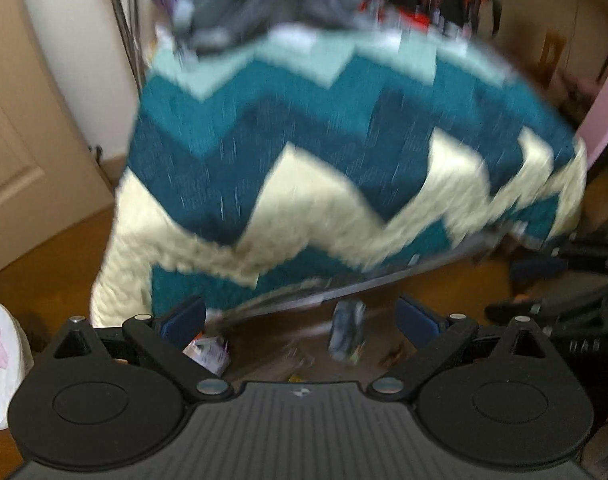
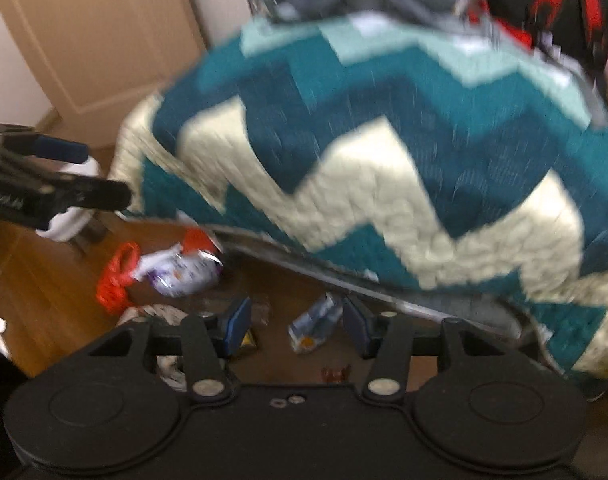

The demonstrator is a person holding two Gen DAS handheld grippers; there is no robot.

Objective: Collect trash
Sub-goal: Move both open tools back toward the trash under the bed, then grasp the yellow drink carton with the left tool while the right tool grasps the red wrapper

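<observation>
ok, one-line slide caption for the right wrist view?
Open right tongs above floor litter: blue wrapper, purple bag, red net, beside zigzag quilt.

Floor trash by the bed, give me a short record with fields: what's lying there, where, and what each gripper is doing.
setting: wooden floor beside a bed with a teal and cream zigzag blanket
trash 1: blue-grey crumpled wrapper, on the floor at the bed's edge
trash 2: purple and white packet, on the floor further left
trash 3: red net bag, touching that packet
left gripper: open, empty
right gripper: open, empty, wrapper seen between its fingers
image quality: motion blur, small scraps unclear
</observation>
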